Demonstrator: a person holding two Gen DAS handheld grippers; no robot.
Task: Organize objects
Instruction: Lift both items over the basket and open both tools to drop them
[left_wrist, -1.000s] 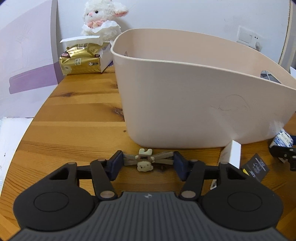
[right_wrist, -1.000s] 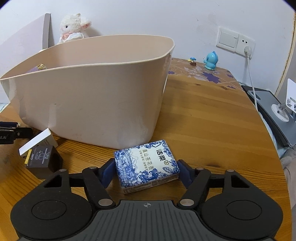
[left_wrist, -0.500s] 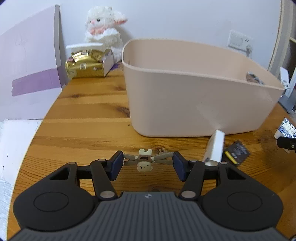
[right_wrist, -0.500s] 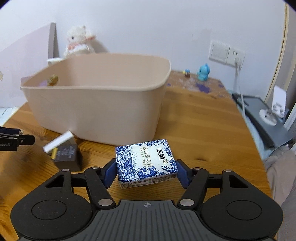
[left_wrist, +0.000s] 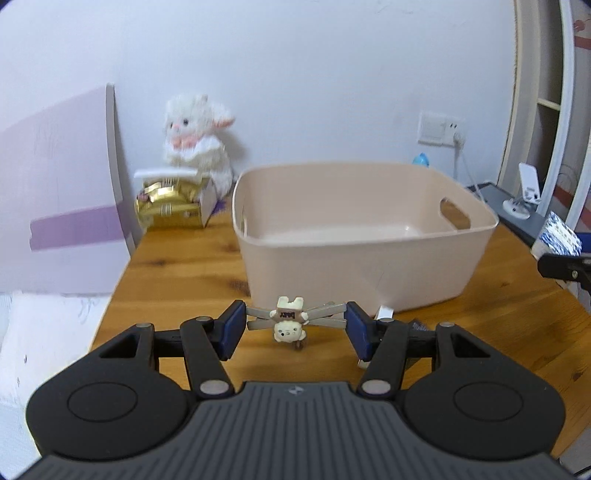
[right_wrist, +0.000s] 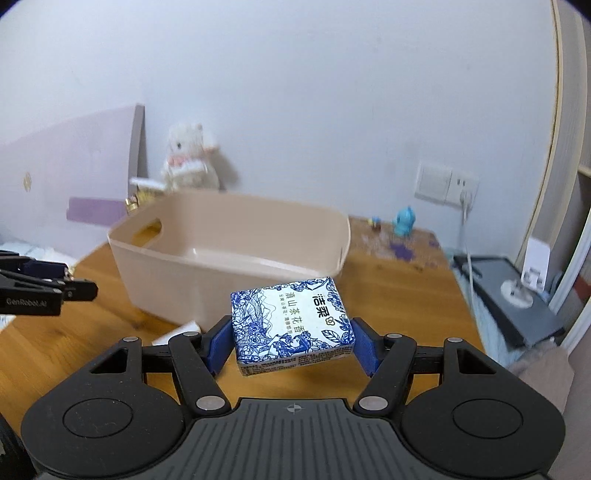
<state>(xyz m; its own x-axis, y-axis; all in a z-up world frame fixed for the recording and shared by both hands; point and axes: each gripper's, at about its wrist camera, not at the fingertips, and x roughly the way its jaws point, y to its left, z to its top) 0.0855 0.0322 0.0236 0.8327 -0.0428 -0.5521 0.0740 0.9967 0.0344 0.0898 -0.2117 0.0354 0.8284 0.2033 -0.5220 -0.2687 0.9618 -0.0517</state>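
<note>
While clamped: tissue pack (right_wrist: 291, 325), hair clip (left_wrist: 291, 321).

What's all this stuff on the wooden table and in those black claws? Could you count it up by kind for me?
Soft toys: 1, the white plush lamb
Bins: 1, the beige tub
Tissue packs: 1, blue and white, in the right claw
Hair clips: 1, bear-topped, in the left claw
Gold packets: 1
Blue figurines: 1
Total: 6
</note>
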